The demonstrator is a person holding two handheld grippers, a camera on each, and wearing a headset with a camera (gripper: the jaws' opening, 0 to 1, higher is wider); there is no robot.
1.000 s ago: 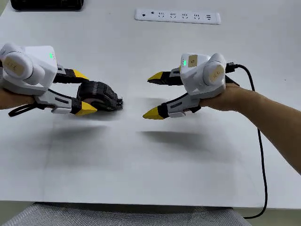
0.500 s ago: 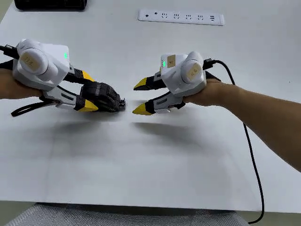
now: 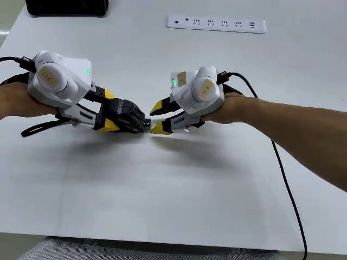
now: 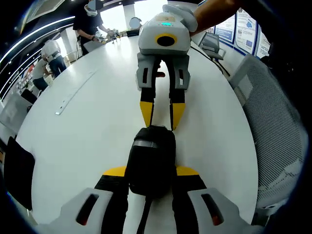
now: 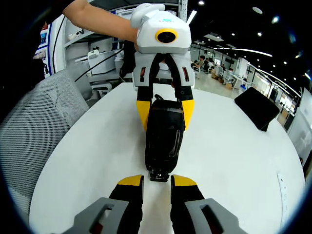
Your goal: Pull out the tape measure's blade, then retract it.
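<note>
Left claw point(image 3: 110, 110) clamped on tape measure point(image 3: 126, 115), long axis along my jaws, blade hook point(image 5: 158, 175) facing right claw point(image 3: 155, 119) (narrow gap, tips flanking hook).

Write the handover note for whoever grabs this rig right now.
Left tool shut on the tape measure, blade end facing the right tool.
Right tool open, tips flanking the blade hook, not yet pinching.
Done: case gripped, tools aligned. Blade not pulled out.
Left: pinch the hook, pull the blade out, retract it.
</note>
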